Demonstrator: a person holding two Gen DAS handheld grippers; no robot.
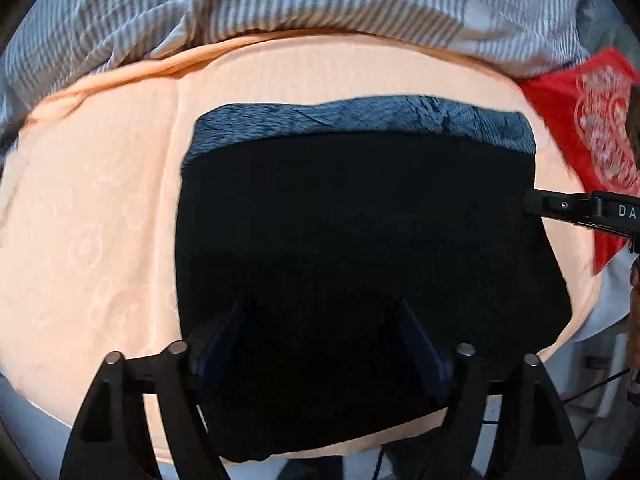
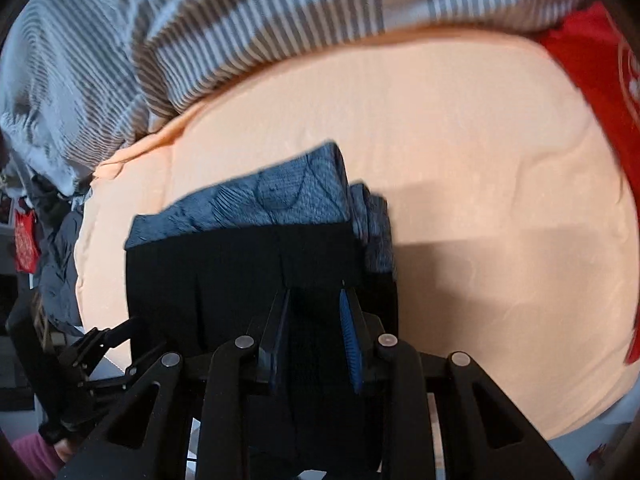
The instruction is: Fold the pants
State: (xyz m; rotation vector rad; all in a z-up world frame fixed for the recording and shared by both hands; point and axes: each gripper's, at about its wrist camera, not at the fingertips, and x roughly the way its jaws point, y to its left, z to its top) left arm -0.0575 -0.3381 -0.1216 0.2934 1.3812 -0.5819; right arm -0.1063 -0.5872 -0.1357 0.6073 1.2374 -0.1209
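My left gripper (image 1: 320,336), fingers spread and holding nothing, hovers over the pants (image 1: 360,240), which lie folded near the bed's front edge on the peach sheet (image 1: 100,220). My right gripper (image 2: 316,340) is clamped on the pants' right border. Risk: tugging there could drag the stacked layers apart. Open sheet lies left and right; the striped duvet (image 1: 280,4) crowds the far edge, the red cloth (image 1: 580,120) the far right corner.

red cloth (image 1: 576,128) print blurred, cut off.
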